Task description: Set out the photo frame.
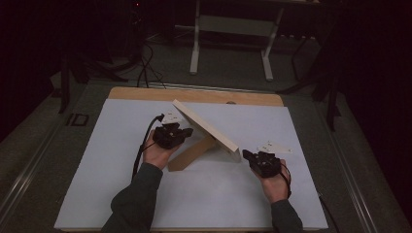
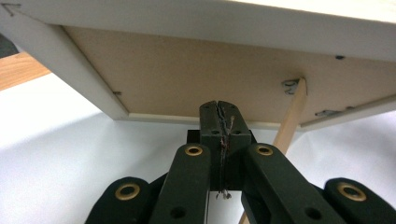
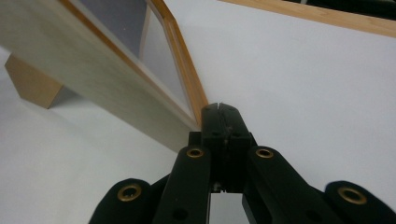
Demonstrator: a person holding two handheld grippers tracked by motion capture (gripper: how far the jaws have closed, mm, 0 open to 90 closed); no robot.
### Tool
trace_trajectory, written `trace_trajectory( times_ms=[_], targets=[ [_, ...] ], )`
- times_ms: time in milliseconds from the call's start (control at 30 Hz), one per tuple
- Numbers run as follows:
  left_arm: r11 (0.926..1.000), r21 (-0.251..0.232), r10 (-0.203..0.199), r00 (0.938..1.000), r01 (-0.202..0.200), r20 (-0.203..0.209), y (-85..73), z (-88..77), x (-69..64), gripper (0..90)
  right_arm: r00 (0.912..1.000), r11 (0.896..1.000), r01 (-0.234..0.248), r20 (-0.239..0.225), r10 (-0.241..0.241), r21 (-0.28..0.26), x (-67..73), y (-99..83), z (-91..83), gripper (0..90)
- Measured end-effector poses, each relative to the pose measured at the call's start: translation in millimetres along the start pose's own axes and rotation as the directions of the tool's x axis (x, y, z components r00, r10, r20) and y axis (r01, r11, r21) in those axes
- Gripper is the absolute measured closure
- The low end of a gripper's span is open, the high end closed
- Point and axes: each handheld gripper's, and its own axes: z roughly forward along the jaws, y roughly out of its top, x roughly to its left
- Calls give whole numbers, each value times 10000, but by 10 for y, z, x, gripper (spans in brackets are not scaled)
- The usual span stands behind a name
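A pale wood picture frame (image 1: 206,127) stands tilted on the white table top (image 1: 145,194), propped by a wooden leg (image 1: 192,155) at its back. My left gripper (image 1: 187,131) is shut and empty behind the frame. In the left gripper view its closed tips (image 2: 219,109) sit just under the brown backing board (image 2: 187,70), left of the leg (image 2: 292,116). My right gripper (image 1: 246,155) is shut with nothing in it. Its tips (image 3: 223,112) rest at the frame's near lower corner (image 3: 187,116), on the glass side.
A strip of bare wooden table (image 1: 194,94) shows along the far edge of the white sheet. Beyond it, on the dark floor, stand a white desk frame (image 1: 231,29) and loose cables (image 1: 145,68). White surface lies open on both sides of the frame.
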Motion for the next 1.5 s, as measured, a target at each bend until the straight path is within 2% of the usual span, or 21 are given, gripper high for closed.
trace_trajectory(
  times_ms=[200,367,700,1200,1500],
  targets=[
    [9998,-81,-205,9998,205,-28,61,67,-12,900,9999,9999,-158,32,158,-23,-33,14,51,900],
    [9995,-46,-313,9995,313,-11,88,109,-19,900,9989,9991,-403,-233,401,-106,-43,44,95,900],
    [9997,91,-212,9998,212,-50,106,155,-41,900,9973,9988,-474,-561,467,-109,-31,67,143,900],
    [9998,210,-58,10000,58,-22,149,177,-99,900,9969,9998,-194,-766,196,38,-35,101,137,900],
    [9999,135,103,9998,-105,197,181,160,-169,900,9951,9999,129,-978,-125,32,40,134,127,900]
  ],
)
